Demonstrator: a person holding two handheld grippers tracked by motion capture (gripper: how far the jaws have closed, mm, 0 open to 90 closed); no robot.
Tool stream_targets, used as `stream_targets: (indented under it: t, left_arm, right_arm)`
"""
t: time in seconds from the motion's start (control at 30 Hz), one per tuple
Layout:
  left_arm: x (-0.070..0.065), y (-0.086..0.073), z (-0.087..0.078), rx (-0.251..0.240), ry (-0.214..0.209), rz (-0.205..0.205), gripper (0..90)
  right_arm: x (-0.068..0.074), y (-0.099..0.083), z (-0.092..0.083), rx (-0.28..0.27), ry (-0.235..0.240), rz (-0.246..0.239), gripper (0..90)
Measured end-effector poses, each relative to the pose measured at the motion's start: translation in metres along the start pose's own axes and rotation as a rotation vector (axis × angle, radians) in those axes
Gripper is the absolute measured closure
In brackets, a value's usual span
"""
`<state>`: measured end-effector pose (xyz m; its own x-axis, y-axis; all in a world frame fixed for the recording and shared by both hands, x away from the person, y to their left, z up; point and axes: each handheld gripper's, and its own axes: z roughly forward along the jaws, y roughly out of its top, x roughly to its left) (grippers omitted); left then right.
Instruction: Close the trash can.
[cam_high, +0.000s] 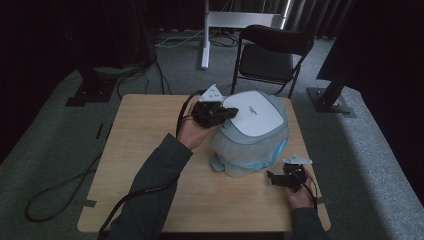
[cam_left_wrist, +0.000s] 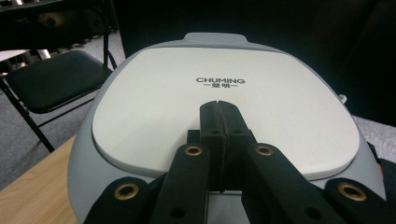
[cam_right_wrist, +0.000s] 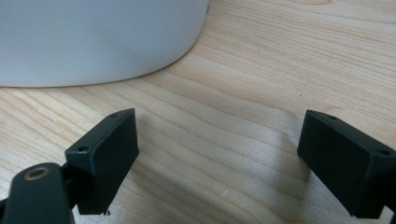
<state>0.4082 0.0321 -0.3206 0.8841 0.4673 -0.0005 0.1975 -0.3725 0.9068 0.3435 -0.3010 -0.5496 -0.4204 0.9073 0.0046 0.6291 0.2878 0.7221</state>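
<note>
The left claw has its jaws pressed together with nothing between them, tips resting on the white lid of the bin, probably to push it down or hold it shut; the bin stands toward the back right of the wooden worktop, a blue liner showing at its base. The right claw waits low on the worktop beside the bin, jaws wide apart and empty, seemingly ready to steady it; around them lie grey carpet, a black folding chair and dark curtains.
</note>
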Motion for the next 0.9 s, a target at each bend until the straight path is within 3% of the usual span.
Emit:
stream_targets:
  t: [0.2,0.3,0.9]
  left_arm:
    - [-0.004,-0.008,-0.003,-0.039,-0.005,-0.001,90.0]
    - [-0.009,-0.008,-0.003,-0.028,0.006,0.021,90.0]
    - [-0.014,-0.014,-0.004,-0.028,0.046,0.005,90.0]
  right_arm:
    - [0.0,0.0,0.0,0.001,0.0,-0.001,11.3]
    - [0.0,0.0,0.0,0.0,-0.002,0.002,11.3]
    - [0.001,0.0,0.0,0.0,-0.005,0.005,11.3]
